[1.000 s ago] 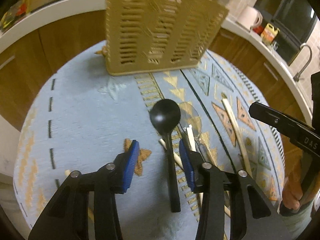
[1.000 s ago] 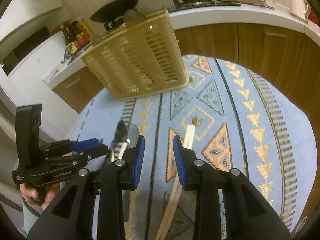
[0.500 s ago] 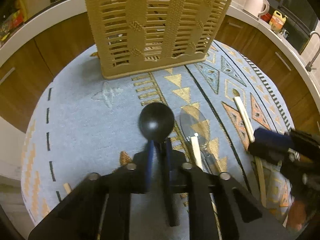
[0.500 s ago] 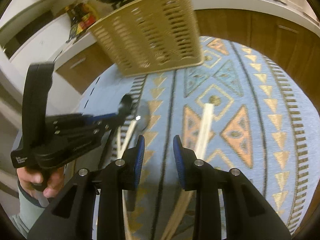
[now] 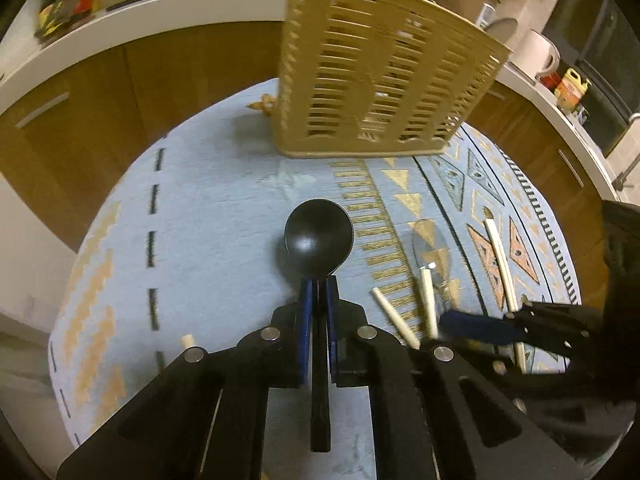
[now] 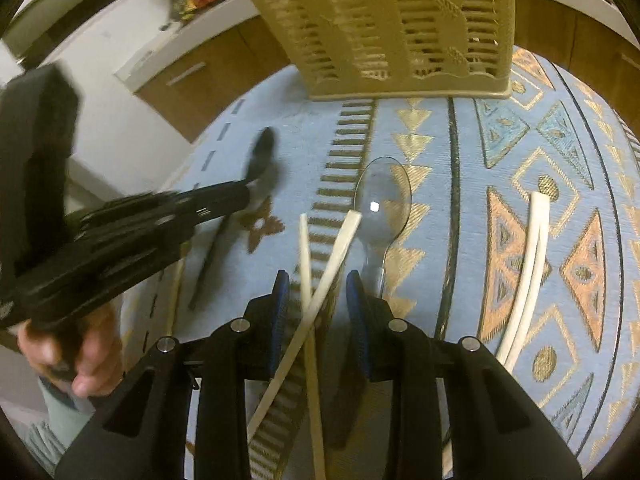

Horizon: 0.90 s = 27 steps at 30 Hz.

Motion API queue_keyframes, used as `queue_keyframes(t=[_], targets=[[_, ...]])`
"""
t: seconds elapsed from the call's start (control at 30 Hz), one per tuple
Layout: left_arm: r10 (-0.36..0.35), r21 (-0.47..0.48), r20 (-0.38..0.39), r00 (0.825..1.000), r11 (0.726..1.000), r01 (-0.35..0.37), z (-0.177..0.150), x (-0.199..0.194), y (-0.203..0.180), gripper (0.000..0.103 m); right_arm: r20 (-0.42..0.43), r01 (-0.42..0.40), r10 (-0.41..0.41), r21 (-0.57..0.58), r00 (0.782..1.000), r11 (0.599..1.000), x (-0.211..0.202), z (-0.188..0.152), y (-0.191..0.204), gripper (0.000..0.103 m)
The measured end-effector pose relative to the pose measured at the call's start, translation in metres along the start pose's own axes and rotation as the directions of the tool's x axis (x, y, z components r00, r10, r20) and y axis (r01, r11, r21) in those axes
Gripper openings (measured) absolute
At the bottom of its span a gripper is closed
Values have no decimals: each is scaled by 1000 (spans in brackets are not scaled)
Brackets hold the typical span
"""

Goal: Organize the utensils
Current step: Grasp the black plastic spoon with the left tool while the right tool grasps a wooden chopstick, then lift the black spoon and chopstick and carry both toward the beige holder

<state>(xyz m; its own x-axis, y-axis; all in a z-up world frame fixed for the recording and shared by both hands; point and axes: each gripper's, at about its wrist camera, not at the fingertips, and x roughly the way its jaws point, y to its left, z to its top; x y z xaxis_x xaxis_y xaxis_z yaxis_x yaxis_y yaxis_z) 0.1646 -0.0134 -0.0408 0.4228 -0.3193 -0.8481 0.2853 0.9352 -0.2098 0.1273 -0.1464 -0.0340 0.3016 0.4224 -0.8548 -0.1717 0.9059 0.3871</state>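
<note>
Left gripper was clamped on the neck of the black spoon; blue pads pressed against the handle on both sides. The spoon's bowl pointed toward 12 o'clock in the left wrist view, the handle running back between the fingers toward 6 o'clock. Whether the spoon was lifted off the cloth could not be told.

Right gripper stood open, jaws apart, over two crossed pale chopsticks; these ran between the jaws without touching either pad.

Clear spoon lay on the cloth at 1 o'clock from the right gripper, bowl toward 12, its handle passing just beside the right-hand pad. A second pair of pale chopsticks lay side by side, touching, at 3 o'clock in the right wrist view, well apart from the gripper.

Tan slotted basket stood upright at 12 o'clock in both views, at the far edge of the blue patterned tablecloth.

In the right wrist view the left gripper appeared at 9 o'clock, blurred, with the person's hand on its grip. A single pale stick end showed at 8 o'clock in the left wrist view.
</note>
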Motion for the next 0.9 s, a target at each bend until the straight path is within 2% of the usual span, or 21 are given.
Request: queue_keyframes(t=[0.23,0.33,0.43,0.5,0.7,0.9], targets=[[-17,-22,-4,1000,1000,17,-2,0,11,5,-13,29,-29,21,999,999,10,21,6,27],[-25,-25,-3,1000,999,25,-3,1,11,5,-15,80,-80,-9,997,997,15,26,16,26],[-29,-29,0,1000,999,29,-3,1,13,5,-17,153,-154,-57,988,987,25,31,24,9],[-31,-30,1,1000,999,31,-3,0,13,5,-11,165,-166,-75,986,983,25,29,26,6],[-35,-34,10,999,999,36,-2,-3,15,5,17,117,-116,-51,993,992,12,21,17,5],[-47,-31,43,998,998,48,1,-14,12,5,106,71,-65,-59,992,996,-23,18,19,5]])
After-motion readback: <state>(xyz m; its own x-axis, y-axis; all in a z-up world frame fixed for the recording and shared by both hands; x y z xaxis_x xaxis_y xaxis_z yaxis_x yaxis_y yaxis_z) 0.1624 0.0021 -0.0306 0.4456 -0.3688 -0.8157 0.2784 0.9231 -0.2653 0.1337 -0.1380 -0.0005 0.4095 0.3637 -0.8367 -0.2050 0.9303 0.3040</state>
